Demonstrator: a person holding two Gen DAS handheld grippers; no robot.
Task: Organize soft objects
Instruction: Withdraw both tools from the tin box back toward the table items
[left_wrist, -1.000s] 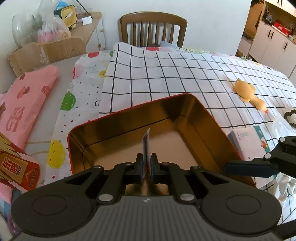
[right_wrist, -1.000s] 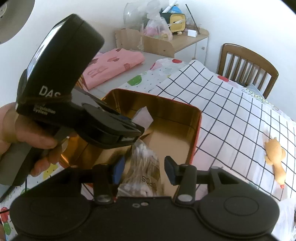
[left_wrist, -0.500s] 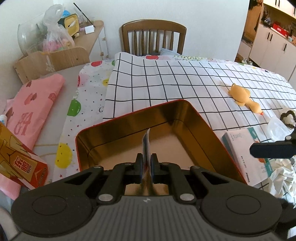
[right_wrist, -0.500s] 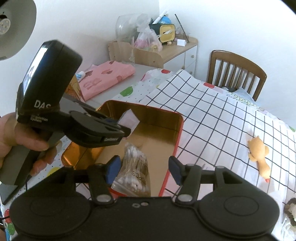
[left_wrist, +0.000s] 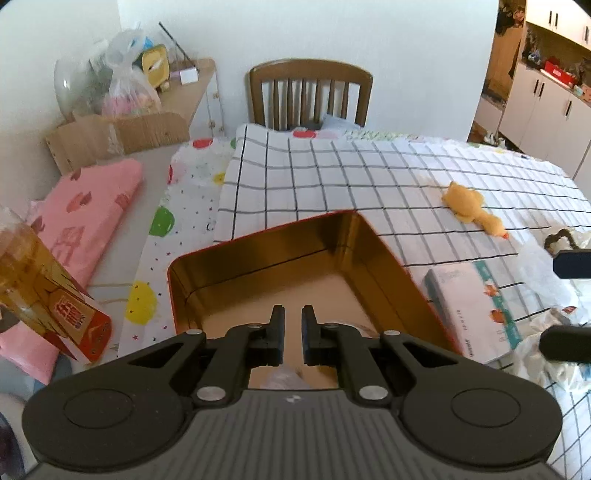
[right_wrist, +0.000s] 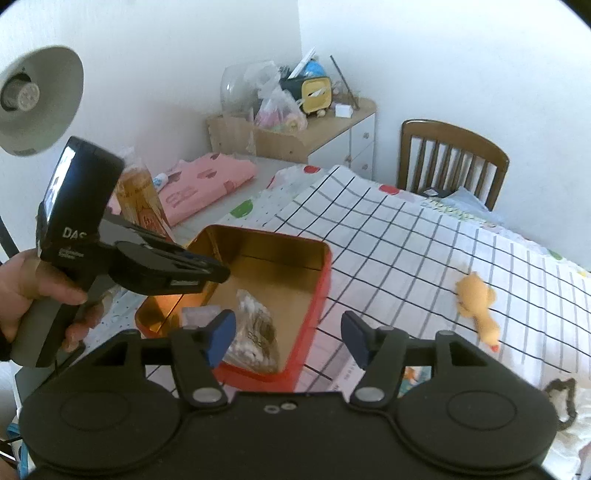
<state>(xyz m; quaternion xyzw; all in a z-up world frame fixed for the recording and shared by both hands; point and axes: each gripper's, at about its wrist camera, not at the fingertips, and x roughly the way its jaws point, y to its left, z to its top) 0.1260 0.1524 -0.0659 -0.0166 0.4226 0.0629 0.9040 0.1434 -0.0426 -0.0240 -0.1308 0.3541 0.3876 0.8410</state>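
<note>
The checked tablecloth (left_wrist: 332, 177) covers most of the table, with a wooden chair (left_wrist: 310, 92) at its far edge. On the near side sits the red tin (right_wrist: 314, 295), gold inside, taking up the middle of the scene. Two soft things already lie in its near end: a clear bag of cotton swabs (right_wrist: 255, 339) and a small pale packet (right_wrist: 195, 315) just left of it. To the right of the tin a tissue pack (left_wrist: 476, 306) waits on the cloth, and further right the yellow plush duck (left_wrist: 472, 212) lies well apart from everything (crumpled plastic bags near it too). So I would judge the job partly done, with those still to go in. The left gripper (left_wrist: 293, 325) hovers over the tin, fingers slightly parted and empty. The right gripper (right_wrist: 288, 336) hangs wide apart, holding nothing.
</note>
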